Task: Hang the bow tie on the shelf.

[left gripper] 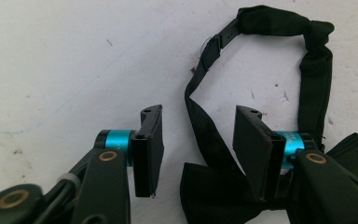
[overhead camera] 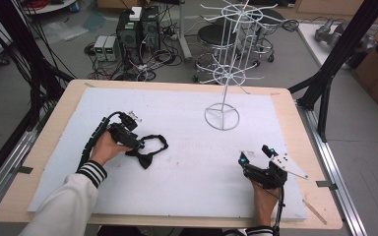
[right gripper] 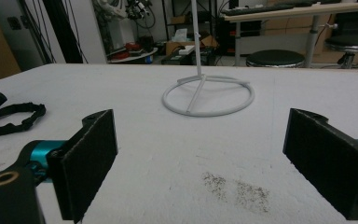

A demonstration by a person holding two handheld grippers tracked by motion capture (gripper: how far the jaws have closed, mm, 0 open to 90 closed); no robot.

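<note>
left gripper view shows left claw straddling bow tie strap.

In the left gripper view, the black bow tie is cut off by the bottom edge, and its right part is hidden behind the right jaw. In the right gripper view, the strap leaves the picture at the left edge, and the white wire rack shows its base ring while the pole is cut by the top edge. The small items on the floor beyond the table are too blurred to identify.
</note>
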